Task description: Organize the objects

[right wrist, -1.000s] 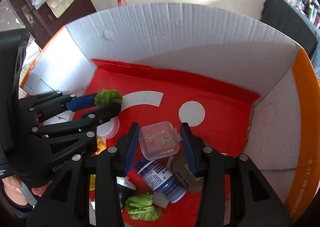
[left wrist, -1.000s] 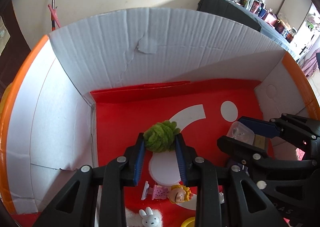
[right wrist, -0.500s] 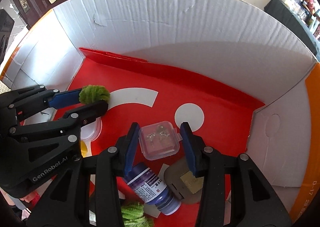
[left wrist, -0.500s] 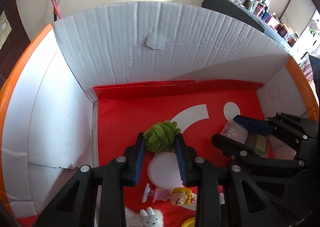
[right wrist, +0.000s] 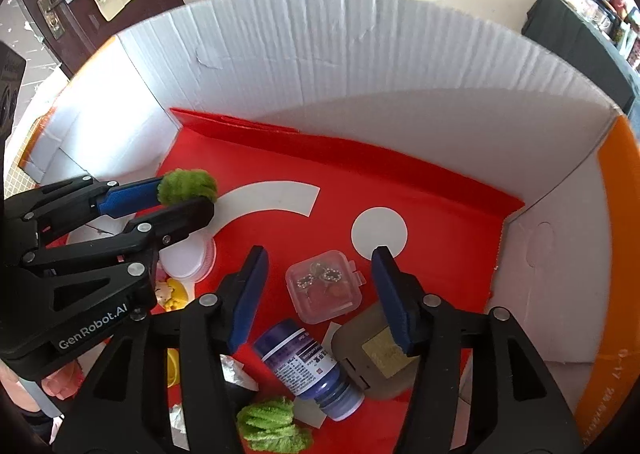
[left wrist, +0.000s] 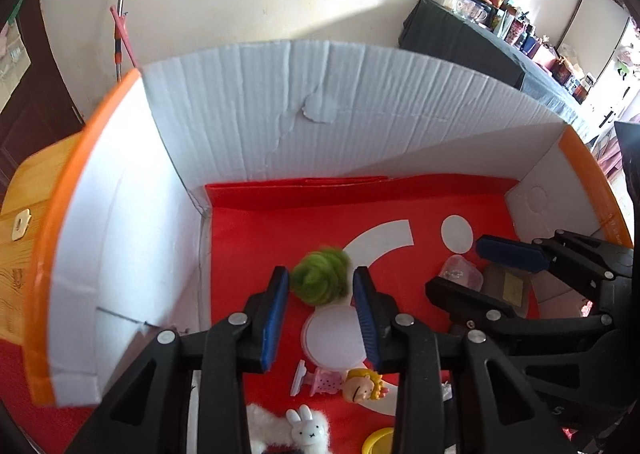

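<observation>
Right wrist: box wall [right wrist: 360,54] beyond gripper [right wrist: 320,290]

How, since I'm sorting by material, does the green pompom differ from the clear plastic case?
The green pompom is fuzzy and round; the clear plastic case is smooth and squarish. The pompom is opaque; the case shows small metal pieces inside. Both are small and sit inside the cardboard box.

A cardboard box [right wrist: 360,66] with white walls and a red floor carries the things. On the floor lie a clear plastic case [right wrist: 324,292], a purple bottle [right wrist: 308,368] on its side, a brown pouch [right wrist: 372,358], a white round lid [left wrist: 334,336], a doll figure [left wrist: 344,384] and a green yarn bundle [right wrist: 272,424].
</observation>
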The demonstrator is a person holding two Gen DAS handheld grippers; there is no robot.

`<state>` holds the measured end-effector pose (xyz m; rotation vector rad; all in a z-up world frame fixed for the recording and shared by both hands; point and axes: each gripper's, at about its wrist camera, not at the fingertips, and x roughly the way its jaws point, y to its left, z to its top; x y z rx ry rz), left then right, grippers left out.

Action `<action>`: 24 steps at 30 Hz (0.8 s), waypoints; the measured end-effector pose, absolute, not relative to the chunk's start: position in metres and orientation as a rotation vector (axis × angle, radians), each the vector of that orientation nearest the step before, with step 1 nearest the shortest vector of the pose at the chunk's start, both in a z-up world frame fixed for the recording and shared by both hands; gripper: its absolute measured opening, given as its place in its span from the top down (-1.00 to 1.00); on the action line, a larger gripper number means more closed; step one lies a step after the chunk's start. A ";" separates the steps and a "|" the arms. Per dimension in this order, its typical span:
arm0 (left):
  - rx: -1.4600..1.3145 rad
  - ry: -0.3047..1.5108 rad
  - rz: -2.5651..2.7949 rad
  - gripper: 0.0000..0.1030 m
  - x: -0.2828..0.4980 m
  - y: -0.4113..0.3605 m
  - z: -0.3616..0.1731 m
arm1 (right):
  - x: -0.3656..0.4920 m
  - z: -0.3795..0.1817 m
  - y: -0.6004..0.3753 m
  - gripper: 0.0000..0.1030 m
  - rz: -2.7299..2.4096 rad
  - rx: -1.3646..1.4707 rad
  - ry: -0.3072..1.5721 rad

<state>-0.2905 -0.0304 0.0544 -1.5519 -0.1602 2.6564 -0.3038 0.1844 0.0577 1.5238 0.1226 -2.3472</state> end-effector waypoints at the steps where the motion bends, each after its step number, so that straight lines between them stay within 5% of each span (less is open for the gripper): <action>1: -1.545 -0.164 2.661 0.29 -0.289 -0.031 0.056 | -0.303 0.059 0.182 -0.11 -2.352 1.516 0.117; 11: -1.443 -0.162 2.697 -0.03 -0.262 -0.033 0.074 | -0.283 0.069 0.197 -0.31 -2.389 1.438 0.090; 14: -1.388 -0.166 2.736 -0.27 -0.248 -0.033 0.083 | -0.266 0.074 0.190 -0.35 -2.410 1.401 0.091; 24: -1.197 -0.097 2.865 -0.50 -0.198 -0.029 0.104 | -0.226 0.091 0.186 -0.63 -2.502 1.244 0.017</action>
